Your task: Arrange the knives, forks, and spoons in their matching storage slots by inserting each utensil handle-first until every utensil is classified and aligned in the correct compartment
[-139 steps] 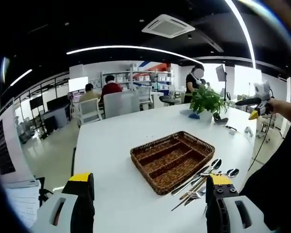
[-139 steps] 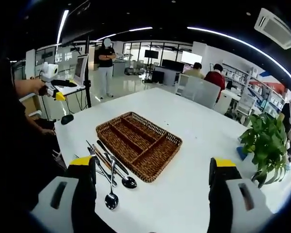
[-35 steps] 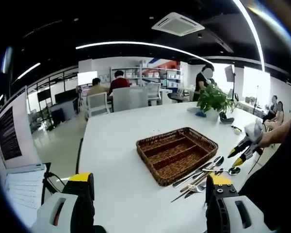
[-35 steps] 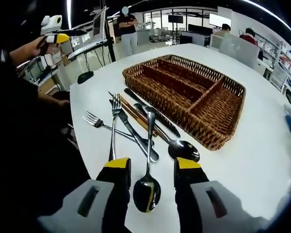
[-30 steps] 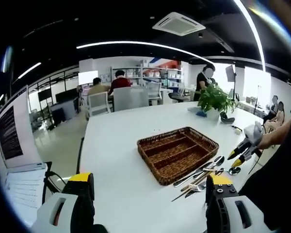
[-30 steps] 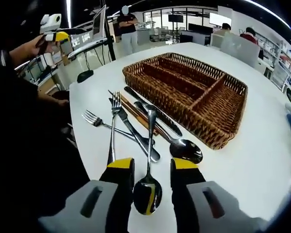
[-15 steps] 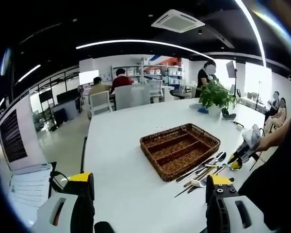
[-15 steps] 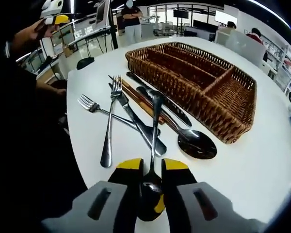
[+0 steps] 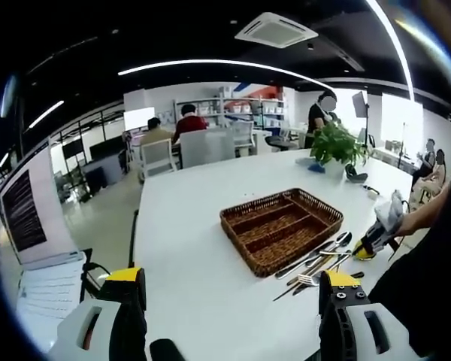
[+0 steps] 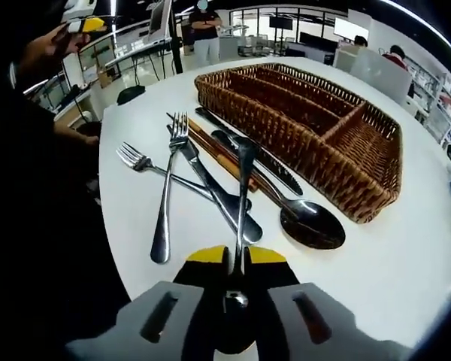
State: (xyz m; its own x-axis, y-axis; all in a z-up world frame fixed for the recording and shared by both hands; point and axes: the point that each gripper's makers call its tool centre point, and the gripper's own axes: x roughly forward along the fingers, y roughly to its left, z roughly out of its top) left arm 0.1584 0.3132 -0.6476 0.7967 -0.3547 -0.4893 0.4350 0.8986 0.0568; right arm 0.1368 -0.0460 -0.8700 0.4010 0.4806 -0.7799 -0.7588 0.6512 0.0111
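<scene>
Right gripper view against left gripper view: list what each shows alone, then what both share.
Right gripper view alone: its yellow-tipped right gripper shut on the bowl end of a steel spoon, with the tines of two steel forks readable.

Left gripper view alone: its left gripper open over bare white table, plus a potted green plant and seated people.

Both: the brown wicker divider basket and the loose cutlery beside it.
</scene>
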